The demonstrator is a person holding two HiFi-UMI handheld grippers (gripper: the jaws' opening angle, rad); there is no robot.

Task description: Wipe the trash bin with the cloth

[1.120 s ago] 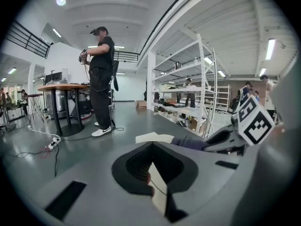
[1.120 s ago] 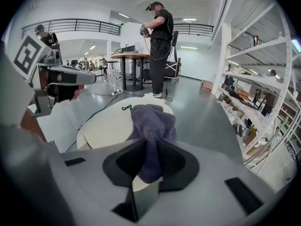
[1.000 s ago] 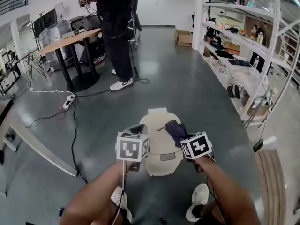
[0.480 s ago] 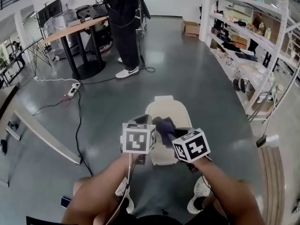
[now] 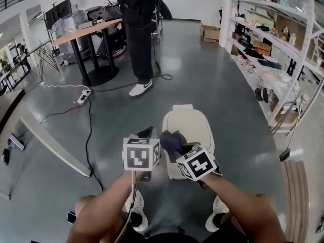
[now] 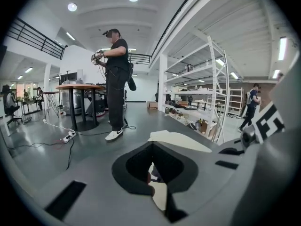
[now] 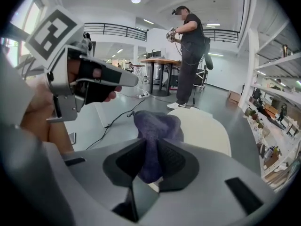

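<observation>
A cream trash bin (image 5: pixel 191 126) with a closed lid stands on the grey floor in front of me. My right gripper (image 5: pixel 174 145) is shut on a dark purple cloth (image 5: pixel 171 140), which bunches at the lid's near left edge. In the right gripper view the cloth (image 7: pixel 155 126) is pinched between the pads of the right gripper (image 7: pixel 151 160), with the bin's lid (image 7: pixel 204 131) beyond. My left gripper (image 5: pixel 147 134) hovers just left of the bin, shut and holding nothing. The left gripper view looks past the left gripper (image 6: pixel 153 167) to the lid (image 6: pixel 181 141).
A person in black stands by a round table (image 5: pixel 86 30) at the back. A power strip (image 5: pixel 83 96) with cables lies on the floor at left. Metal shelves (image 5: pixel 276 59) line the right side. A long white beam (image 5: pixel 55 147) lies at left. My white shoes (image 5: pixel 218 207) are below the bin.
The right gripper has dragged the cloth leftward across the lid to its near left edge. The left gripper stays beside the bin. The head view has shifted slightly.
</observation>
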